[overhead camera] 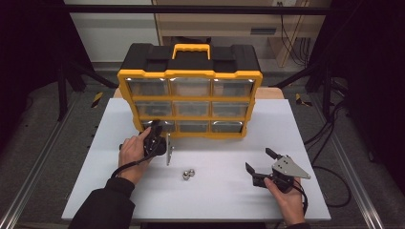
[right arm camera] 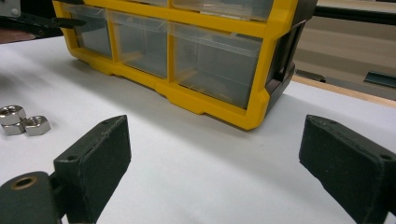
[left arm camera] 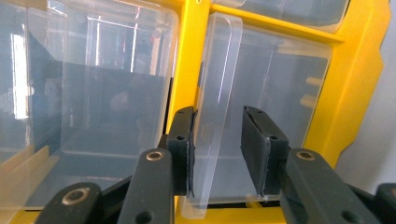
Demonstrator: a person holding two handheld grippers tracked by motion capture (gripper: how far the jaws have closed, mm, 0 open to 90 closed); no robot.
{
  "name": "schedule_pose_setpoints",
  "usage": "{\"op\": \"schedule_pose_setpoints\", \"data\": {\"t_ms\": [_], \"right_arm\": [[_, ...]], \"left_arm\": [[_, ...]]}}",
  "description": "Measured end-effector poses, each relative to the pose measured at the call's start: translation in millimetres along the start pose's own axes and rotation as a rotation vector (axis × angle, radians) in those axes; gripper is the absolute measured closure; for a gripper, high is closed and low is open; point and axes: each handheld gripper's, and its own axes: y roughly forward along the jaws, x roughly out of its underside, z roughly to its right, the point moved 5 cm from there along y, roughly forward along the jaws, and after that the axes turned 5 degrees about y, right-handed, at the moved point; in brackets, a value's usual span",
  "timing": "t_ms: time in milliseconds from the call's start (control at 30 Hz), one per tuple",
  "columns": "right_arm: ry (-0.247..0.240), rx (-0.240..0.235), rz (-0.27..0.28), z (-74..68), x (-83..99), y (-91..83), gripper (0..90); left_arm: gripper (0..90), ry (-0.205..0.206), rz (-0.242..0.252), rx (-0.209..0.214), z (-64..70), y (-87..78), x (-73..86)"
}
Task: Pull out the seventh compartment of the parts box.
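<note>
A yellow and black organiser (overhead camera: pixel 190 73) with clear drawers stands at the back middle of the white table (overhead camera: pixel 215 200). My left gripper (overhead camera: pixel 155 129), turned on its side, is at the bottom-left drawer (overhead camera: pixel 152 125). In the left gripper view, the left gripper (left arm camera: pixel 217 149) is open and straddles that drawer's clear pull tab (left arm camera: pixel 215 93). One pad touches the tab and the other stands a little off it. Two steel nuts (overhead camera: pixel 187 174) lie together on the table in front of the organiser. My right gripper (overhead camera: pixel 259 160) rests open at the front right, holding nothing.
The right gripper view looks across the table past the open right gripper (right arm camera: pixel 219 154) to the organiser's right corner (right arm camera: pixel 257 107), with the nuts (right arm camera: pixel 23 123) at the far left. The table's right half and front edge are bare white surface.
</note>
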Motion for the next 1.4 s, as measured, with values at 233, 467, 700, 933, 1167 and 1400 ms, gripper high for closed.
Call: {"op": "schedule_pose_setpoints", "data": {"t_ms": [233,467,700,933,1167,1400], "right_arm": [[0.002,-0.001,0.001,-0.2,-0.1,0.0,9.1],[0.001,-0.002,0.001,-0.3,0.0,0.3,9.0],[0.006,-0.002,0.004,0.0,-0.2,0.0,8.9],[0.002,0.000,-0.001,0.1,0.3,0.3,8.8],[0.001,0.000,-0.001,0.1,0.4,0.2,8.7],[0.004,-0.001,-0.001,0.1,0.6,0.3,8.7]], "left_arm": [[72.6,0.006,0.000,-0.020,-1.8,0.3,-0.9],[73.8,0.011,-0.009,-0.023,-1.8,0.1,-1.3],[74.4,-0.008,-0.003,-0.021,-1.7,-0.1,-1.4],[74.7,-0.014,0.001,-0.021,-2.9,-0.6,-1.4],[75.8,-0.011,-0.004,-0.017,-3.2,-1.7,-1.4],[76.8,-0.013,0.006,-0.012,-3.9,-2.1,-1.5]]}}
